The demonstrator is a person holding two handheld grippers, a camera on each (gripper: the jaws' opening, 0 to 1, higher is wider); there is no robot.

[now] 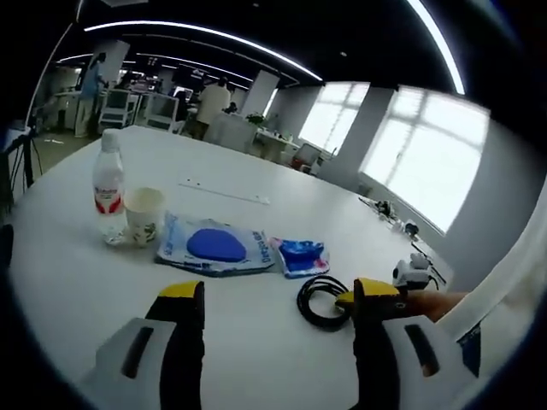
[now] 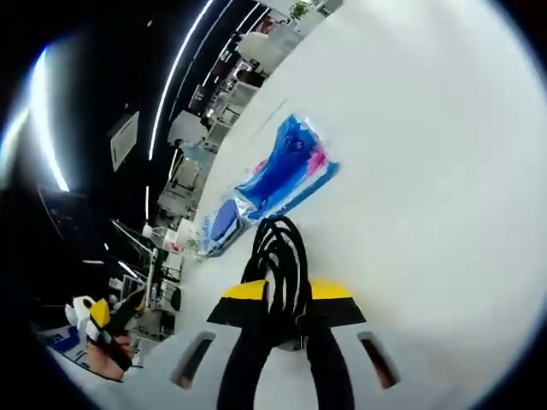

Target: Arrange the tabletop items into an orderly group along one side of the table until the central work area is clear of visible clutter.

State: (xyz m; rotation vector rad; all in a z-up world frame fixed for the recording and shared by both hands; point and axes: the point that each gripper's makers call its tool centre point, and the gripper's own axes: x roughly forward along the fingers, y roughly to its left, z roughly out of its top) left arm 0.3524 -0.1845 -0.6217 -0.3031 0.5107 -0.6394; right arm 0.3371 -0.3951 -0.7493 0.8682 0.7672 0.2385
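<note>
A clear water bottle [image 1: 109, 184] and a paper cup [image 1: 144, 213] stand together at the left of the white table [image 1: 77, 282]. Beside them lie a flat packet with a blue oval [image 1: 214, 246] and a smaller blue packet [image 1: 299, 254]. My left gripper [image 1: 278, 295] hovers open in front of these, holding nothing. A coiled black cable [image 1: 323, 301] rests just left of its right jaw. In the right gripper view, my right gripper [image 2: 288, 292] is shut on that black cable [image 2: 280, 252]; the blue packet [image 2: 286, 175] lies beyond it.
A thin white strip [image 1: 224, 191] lies farther back on the table. A hand [image 1: 436, 303] and a small white-grey object [image 1: 412, 273] sit at the right edge. Another hand with a yellow-tipped gripper [image 2: 102, 329] shows at lower left. Desks and people stand in the background.
</note>
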